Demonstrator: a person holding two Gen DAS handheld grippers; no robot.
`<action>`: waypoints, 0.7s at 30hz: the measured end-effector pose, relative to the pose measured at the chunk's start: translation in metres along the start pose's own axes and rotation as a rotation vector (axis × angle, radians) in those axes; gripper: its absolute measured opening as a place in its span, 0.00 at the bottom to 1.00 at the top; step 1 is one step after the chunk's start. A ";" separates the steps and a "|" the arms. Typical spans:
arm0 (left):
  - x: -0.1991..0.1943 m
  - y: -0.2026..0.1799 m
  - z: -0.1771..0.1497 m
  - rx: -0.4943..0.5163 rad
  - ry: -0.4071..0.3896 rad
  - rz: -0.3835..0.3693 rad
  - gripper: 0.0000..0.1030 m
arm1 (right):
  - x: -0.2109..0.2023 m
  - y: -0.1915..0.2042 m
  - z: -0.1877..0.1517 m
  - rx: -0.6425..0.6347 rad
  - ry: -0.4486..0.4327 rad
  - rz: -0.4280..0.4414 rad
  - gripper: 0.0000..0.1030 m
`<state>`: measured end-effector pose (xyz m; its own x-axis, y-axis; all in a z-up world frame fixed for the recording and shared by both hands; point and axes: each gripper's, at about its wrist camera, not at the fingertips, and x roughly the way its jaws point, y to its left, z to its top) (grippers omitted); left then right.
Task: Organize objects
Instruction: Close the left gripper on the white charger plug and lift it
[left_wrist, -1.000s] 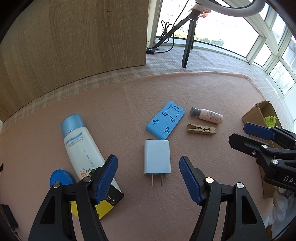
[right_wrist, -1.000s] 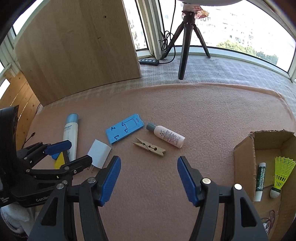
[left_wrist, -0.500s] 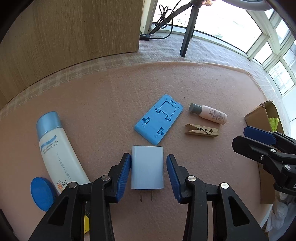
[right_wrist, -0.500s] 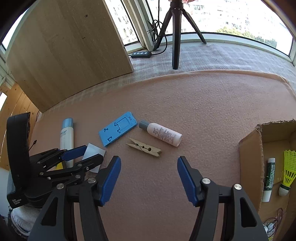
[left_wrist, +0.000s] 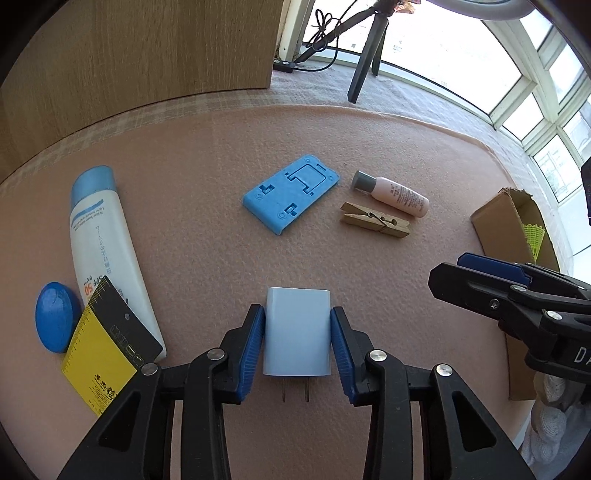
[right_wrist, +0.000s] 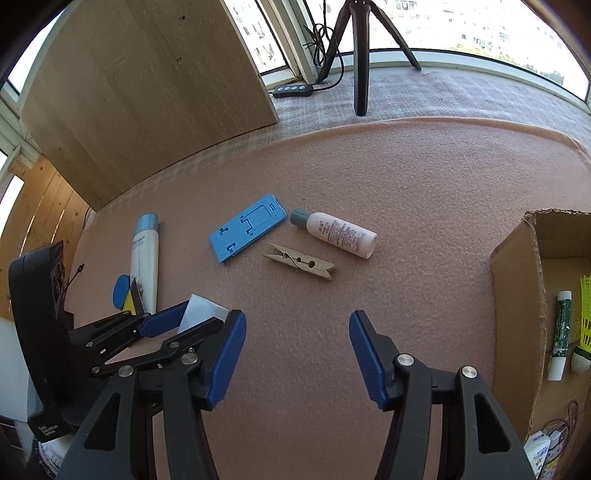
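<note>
- Cardboard box (right_wrist: 517, 295) at the right edge of the pink mat (right_wrist: 406, 184), open side up; inside, a yellow shuttlecock (right_wrist: 583, 325) and a white-and-green tube (right_wrist: 561, 332) lying side by side.
- Far corner of the same box, with the shuttlecock's yellow skirt, just visible at the right in the left wrist view; rest of the box cut off by the frame.
- White charger (left_wrist: 297, 332) flat on the mat near its near edge, prongs pointing back toward the camera.
- Left gripper (left_wrist: 297, 350) closed onto the charger, one blue finger pressed against each long side.
- Right gripper (right_wrist: 297, 358) spread wide over bare mat, holding nothing.
- Beyond the charger, mid-mat: blue phone stand (left_wrist: 291, 197), wooden clothespin (left_wrist: 375, 221), small pink bottle (left_wrist: 393, 194) with a grey cap, clothespin just beside the bottle.
- Toward the left edge: sunscreen tube (left_wrist: 107, 258), yellow-and-black card (left_wrist: 107, 354) overlapping its lower end, blue disc (left_wrist: 57, 321) beside the card.
- In the right wrist view, charger mostly hidden behind the left gripper's fingers (right_wrist: 162, 323).
- Bottom right corner of the box hard to make out: some small packaging and cord.
</note>
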<state>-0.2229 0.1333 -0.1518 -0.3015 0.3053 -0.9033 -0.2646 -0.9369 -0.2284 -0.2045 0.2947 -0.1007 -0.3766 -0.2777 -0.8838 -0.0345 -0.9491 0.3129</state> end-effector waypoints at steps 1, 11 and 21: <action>-0.003 -0.002 -0.006 -0.010 -0.003 -0.003 0.38 | 0.001 0.000 -0.005 0.002 0.008 0.008 0.53; -0.020 -0.021 -0.068 -0.051 -0.036 -0.006 0.40 | 0.003 0.007 -0.053 0.033 0.086 0.150 0.53; -0.032 -0.022 -0.089 0.005 -0.017 -0.044 0.51 | 0.011 0.022 -0.070 0.010 0.124 0.184 0.53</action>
<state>-0.1259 0.1288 -0.1503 -0.3052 0.3491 -0.8860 -0.2822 -0.9217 -0.2660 -0.1444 0.2606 -0.1283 -0.2607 -0.4629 -0.8472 0.0151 -0.8794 0.4759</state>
